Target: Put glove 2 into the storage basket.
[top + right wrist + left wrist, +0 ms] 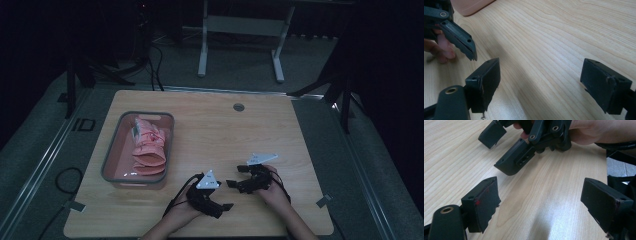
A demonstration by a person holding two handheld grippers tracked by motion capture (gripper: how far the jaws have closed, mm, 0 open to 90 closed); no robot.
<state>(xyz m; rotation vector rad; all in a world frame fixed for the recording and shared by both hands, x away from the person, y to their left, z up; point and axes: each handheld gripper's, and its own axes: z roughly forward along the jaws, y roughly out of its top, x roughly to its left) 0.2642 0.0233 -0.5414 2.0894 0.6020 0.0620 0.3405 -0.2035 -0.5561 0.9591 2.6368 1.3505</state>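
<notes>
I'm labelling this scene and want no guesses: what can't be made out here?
- Pink items in the grey bin, high view: dim and small, kind unclear.
- Bin, right gripper view: cut off by the top edge.
- Left gripper, high view: jaw gap too small and dark.

Right gripper (540, 82) fingers apart, bare wooden table (564, 37), left gripper (456, 37) near

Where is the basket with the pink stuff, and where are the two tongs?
basket (110, 153), high view, on its grey left rim.
left tongs (227, 206), high view, between the open jaw tips.
right tongs (233, 175), high view, between the open jaw tips.
</notes>
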